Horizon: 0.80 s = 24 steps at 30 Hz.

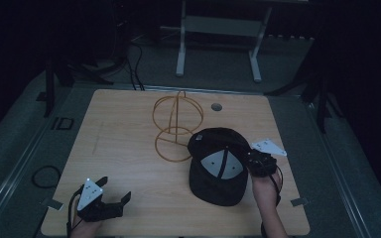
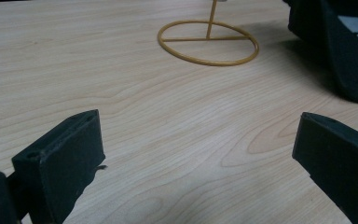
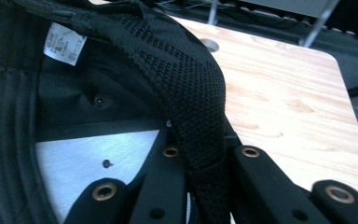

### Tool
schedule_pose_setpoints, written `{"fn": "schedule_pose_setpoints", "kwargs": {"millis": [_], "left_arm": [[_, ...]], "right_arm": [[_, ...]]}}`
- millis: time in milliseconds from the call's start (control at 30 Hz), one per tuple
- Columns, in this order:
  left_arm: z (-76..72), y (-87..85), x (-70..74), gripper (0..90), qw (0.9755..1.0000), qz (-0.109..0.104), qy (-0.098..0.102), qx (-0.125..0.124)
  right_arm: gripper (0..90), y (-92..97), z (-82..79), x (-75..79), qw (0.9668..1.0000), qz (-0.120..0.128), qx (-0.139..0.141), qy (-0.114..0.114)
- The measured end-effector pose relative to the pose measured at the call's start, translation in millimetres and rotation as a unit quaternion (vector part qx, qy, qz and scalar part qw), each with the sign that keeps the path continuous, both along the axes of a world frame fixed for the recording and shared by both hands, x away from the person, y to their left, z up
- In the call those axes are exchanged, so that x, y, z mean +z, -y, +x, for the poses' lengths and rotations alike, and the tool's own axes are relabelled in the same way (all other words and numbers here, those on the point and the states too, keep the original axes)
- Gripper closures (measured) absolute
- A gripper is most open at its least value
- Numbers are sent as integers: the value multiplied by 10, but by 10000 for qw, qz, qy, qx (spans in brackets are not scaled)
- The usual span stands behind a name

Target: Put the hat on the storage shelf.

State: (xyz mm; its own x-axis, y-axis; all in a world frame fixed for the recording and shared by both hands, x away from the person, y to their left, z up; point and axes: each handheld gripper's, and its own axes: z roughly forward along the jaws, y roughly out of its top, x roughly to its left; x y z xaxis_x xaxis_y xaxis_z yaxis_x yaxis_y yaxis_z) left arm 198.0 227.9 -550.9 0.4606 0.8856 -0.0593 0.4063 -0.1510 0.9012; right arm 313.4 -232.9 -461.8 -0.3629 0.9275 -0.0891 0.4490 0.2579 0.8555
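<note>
Black baseball cap [image 1: 218,166], upturned on the desk [image 1: 129,163], gripped at its mesh side rim.

Item: light, soft, floppy mesh crown; stiffer brim; inner label [image 3: 65,43] visible. Lies right of centre, just beside the gold wire hat stand [image 1: 176,126]. Right gripper [image 3: 200,186]: jaws shut tight on the rim band, a sound hold since the doubled edge resists slipping, though the crown will likely sag when lifted. Left gripper [image 1: 110,193]: jaws wide apart, empty, low over bare desk, well apart from the cap.
</note>
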Motion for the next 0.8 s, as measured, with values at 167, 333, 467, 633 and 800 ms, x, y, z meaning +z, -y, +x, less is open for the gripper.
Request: {"fn": "schedule_pose_setpoints", "kwargs": {"millis": [167,333,467,633,800], "left_arm": [[9,17,2,24,9999,-100,-104,-49],[36,96,66,23,9996,-217,-114,-161],[59,198,175,24,9990,-291,-21,-332],[59,374,285,23,9979,-318,88,-554],[97,585,311,24,9967,-229,59,-780]], "right_arm": [[873,-15,-59,146,9999,53,115,114],[874,-12,-169,319,9992,96,232,298],[874,-16,-278,490,9978,233,325,531],[874,-17,-376,668,9958,319,425,746],[874,-25,-435,745,9948,286,457,867]]}}
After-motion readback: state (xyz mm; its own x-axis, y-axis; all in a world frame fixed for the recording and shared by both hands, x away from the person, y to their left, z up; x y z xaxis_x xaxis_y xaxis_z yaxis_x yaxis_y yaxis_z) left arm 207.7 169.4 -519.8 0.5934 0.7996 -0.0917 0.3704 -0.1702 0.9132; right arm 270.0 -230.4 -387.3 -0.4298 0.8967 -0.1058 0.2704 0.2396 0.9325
